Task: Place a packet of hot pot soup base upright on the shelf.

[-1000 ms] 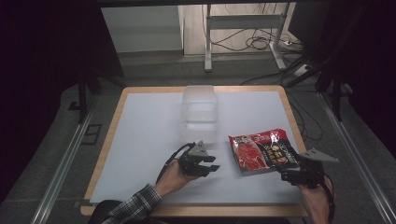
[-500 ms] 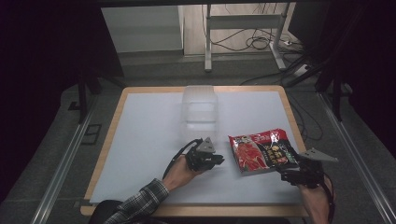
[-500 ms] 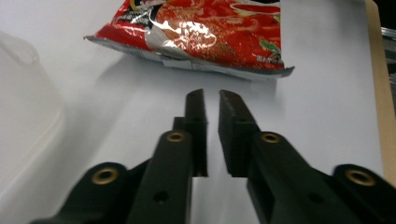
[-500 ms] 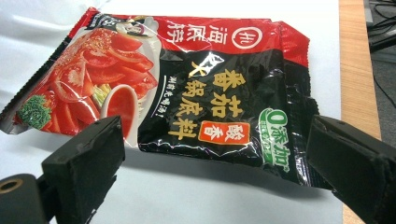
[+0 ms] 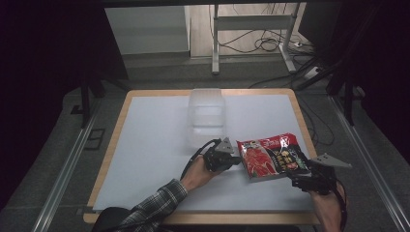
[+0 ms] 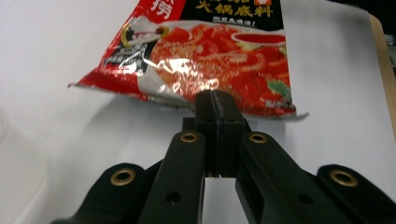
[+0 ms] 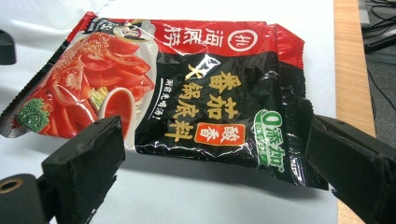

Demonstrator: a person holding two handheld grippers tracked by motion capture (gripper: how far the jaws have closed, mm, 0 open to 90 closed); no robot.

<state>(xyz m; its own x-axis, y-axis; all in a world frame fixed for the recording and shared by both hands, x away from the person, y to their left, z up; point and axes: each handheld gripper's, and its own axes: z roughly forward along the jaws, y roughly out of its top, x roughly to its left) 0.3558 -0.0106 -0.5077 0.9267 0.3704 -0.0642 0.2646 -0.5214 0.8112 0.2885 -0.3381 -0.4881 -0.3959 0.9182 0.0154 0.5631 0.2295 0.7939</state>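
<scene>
The red and black sauce packet lay near the bench's right edge. The left tool, jaws together, met its edge; the right tool gaped before it.

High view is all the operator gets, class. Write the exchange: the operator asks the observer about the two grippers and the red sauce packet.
Operator: Is the left gripper open?
Observer: No. In the left gripper view its jaws are pressed together with nothing between them, tips just short of the sauce packet edge.
Operator: And the right gripper?
Observer: The right gripper view shows its jaws wide apart, one on each side of the packet's near black end, touching nothing.
Operator: Is the packet lying flat?
Observer: Not fully. The left gripper view shows its near edge curled up, with a shadow under it on the white table.
</scene>
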